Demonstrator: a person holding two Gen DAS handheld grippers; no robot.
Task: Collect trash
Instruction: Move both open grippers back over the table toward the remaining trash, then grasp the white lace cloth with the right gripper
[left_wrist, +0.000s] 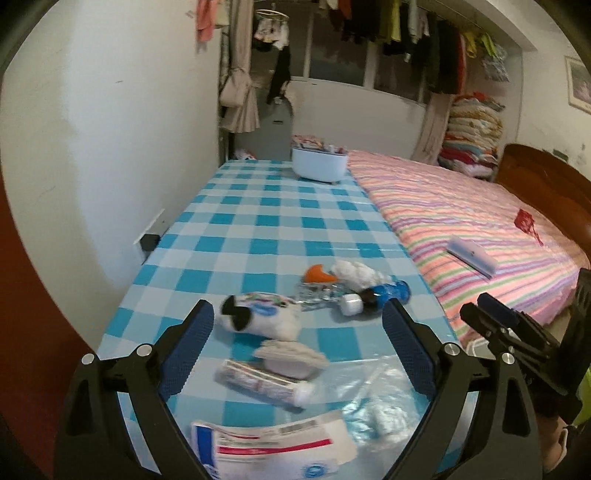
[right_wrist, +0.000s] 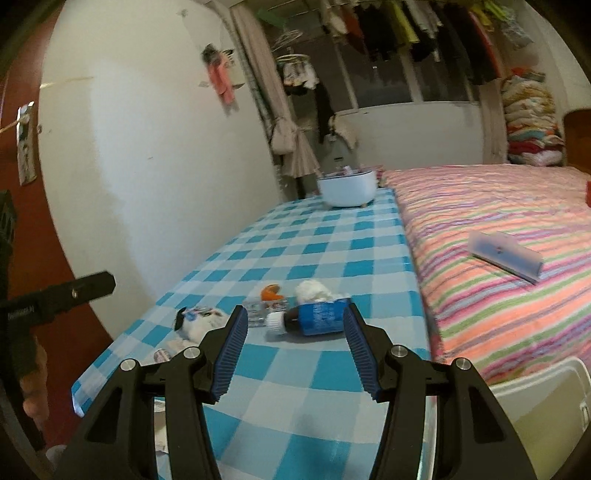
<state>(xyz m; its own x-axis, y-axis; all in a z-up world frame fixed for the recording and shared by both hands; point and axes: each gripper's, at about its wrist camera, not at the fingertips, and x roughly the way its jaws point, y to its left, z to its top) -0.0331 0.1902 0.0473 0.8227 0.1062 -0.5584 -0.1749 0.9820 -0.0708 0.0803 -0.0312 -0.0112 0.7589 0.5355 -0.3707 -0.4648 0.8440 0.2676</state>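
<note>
Trash, unsorted, lying in a loose cluster on the blue-and-white checked tablecloth (left_wrist: 258, 221): blue-labelled plastic bottle with white cap (right_wrist: 317, 315), white crumpled tissue wad (left_wrist: 354, 271), orange peel scrap (left_wrist: 317, 274), white printed wrapper (left_wrist: 258, 317), clear plastic bag (left_wrist: 373, 391).
Left gripper (left_wrist: 297, 347): jaws wide apart, nothing between the pads.
Right gripper (right_wrist: 295, 354): jaws half apart, empty, bottle ahead.
Risk: the round bottle may roll off towards the striped bed (right_wrist: 498, 258) if nudged; flimsy film may slip from the pads.

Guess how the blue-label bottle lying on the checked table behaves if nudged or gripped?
The blue-label bottle lies on its side, so a nudge would probably roll it. It looks like thin, nearly empty plastic: likely light, and may dent under the jaws. The glossy label could be slippery.
</note>
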